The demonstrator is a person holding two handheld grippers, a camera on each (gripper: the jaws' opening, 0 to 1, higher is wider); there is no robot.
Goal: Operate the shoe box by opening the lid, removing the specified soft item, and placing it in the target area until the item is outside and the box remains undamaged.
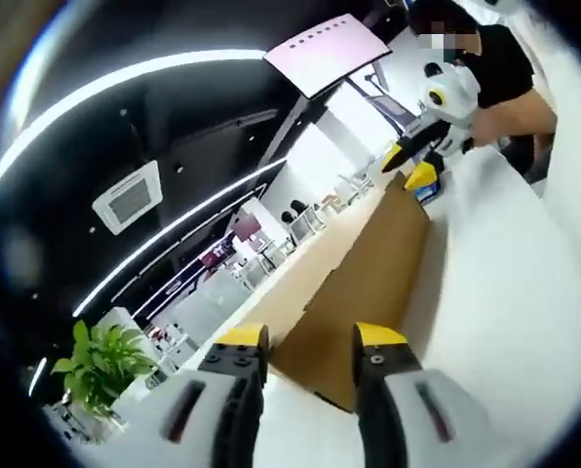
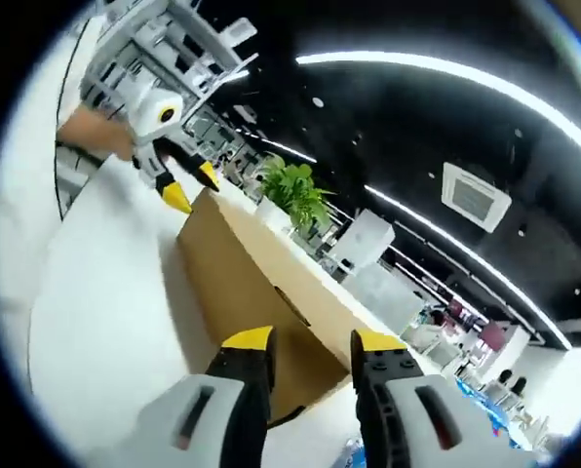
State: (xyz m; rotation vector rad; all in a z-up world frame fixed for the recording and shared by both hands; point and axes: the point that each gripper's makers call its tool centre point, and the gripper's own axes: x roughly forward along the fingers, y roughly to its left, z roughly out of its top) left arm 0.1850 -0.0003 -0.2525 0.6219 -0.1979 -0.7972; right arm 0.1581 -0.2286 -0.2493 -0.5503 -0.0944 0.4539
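Brown box [image 1: 368,283] lies on the white table [image 1: 505,302] between your left tongs [image 1: 310,343] and right tongs [image 2: 308,343], both spread.

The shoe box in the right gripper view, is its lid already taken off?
No, the brown shoe box shows a closed flat top on the white table, with nothing lifted away.

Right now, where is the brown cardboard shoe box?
The brown cardboard shoe box lies on the white table, spanning between both claws, one at each end.
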